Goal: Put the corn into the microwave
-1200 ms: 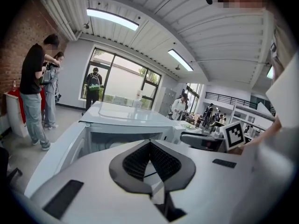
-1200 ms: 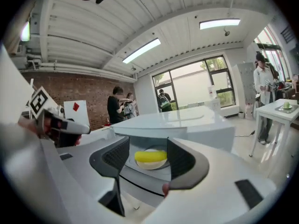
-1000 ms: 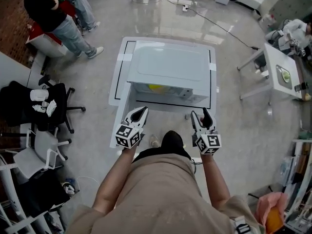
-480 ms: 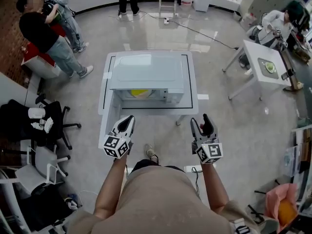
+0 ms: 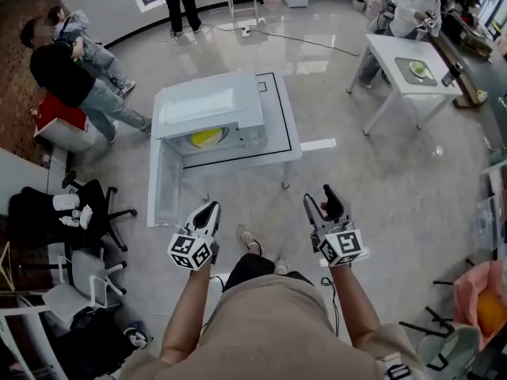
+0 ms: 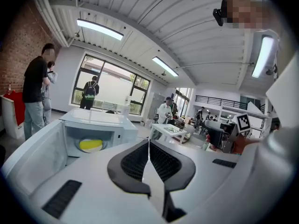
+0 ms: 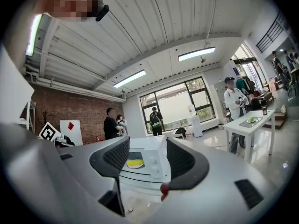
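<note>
So: grey floor (image 5: pixel 380 188) takes up most of the head view. The white bench (image 5: pixel 283 125) stands on it, well ahead of the person. A second white table (image 5: pixel 400 54) stands further off to the right, with a person beside it.

White microwave (image 5: pixel 210 105) sits on the left part of the bench; the strip along the bench's right edge is bare. Microwave door (image 5: pixel 162 188) is swung wide open and sticks out past the bench's near left corner.

Both tongs are held in the air over the floor, well short of the bench's near edge. Left tongs (image 5: pixel 209 208): tips pressed together with nothing between them, confirmed in the left gripper view (image 6: pixel 148 146). Right tongs (image 5: pixel 321 198): spread wide and gripping nothing. In the right gripper view (image 7: pixel 147 157) the microwave (image 7: pixel 152 155) shows through the gap.

Corn (image 5: pixel 206 138) is yellow and lies inside the open microwave cavity, well apart from both tongs. It is also visible in the left gripper view (image 6: pixel 91 144) and the right gripper view (image 7: pixel 136 163).
</note>
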`<state>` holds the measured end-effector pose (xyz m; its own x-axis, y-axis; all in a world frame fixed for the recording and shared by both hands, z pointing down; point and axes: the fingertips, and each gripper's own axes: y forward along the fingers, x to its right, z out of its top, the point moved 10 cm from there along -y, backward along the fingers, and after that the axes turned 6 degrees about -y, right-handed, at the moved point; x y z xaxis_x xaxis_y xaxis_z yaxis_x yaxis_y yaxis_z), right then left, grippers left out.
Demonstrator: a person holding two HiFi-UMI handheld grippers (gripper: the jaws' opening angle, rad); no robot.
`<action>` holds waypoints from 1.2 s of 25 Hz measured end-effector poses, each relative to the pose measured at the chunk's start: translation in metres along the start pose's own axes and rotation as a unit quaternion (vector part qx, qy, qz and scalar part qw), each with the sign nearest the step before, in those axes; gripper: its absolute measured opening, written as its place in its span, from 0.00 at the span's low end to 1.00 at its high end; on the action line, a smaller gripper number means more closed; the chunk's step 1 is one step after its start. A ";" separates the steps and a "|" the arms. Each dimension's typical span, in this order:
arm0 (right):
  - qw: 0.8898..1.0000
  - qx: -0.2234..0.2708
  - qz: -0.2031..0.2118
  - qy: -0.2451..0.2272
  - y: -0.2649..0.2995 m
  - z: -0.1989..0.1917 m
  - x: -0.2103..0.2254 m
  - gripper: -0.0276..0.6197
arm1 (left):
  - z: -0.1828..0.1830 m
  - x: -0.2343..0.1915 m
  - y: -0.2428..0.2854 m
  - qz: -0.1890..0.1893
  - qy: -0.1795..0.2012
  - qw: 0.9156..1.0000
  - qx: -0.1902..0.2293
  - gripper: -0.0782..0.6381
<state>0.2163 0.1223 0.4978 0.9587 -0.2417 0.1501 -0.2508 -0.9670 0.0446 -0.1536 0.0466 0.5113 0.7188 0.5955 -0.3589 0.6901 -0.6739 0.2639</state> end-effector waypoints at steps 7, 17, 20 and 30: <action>0.997 -0.054 -0.016 0.049 -0.054 -0.043 0.020 0.44 | -0.025 0.036 -0.019 0.020 -0.010 1.000 -0.003 0.11; 0.994 -0.102 -0.035 -0.017 -0.081 -0.031 0.002 0.33 | -0.023 0.055 -0.031 -0.004 -0.021 0.999 0.027 0.11; 0.994 -0.102 -0.023 -0.016 -0.082 -0.033 -0.008 0.30 | -0.020 0.055 -0.035 -0.006 -0.025 0.999 0.038 0.11; 0.992 -0.115 -0.010 -0.051 -0.086 -0.027 -0.003 0.27 | -0.033 0.061 -0.050 0.006 -0.036 0.999 0.039 0.11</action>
<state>0.2313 0.2088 0.5200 0.9693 -0.2414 0.0477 -0.2451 -0.9307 0.2715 -0.1417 0.1311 0.5054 0.7170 0.5564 -0.4199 0.6707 -0.7148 0.1981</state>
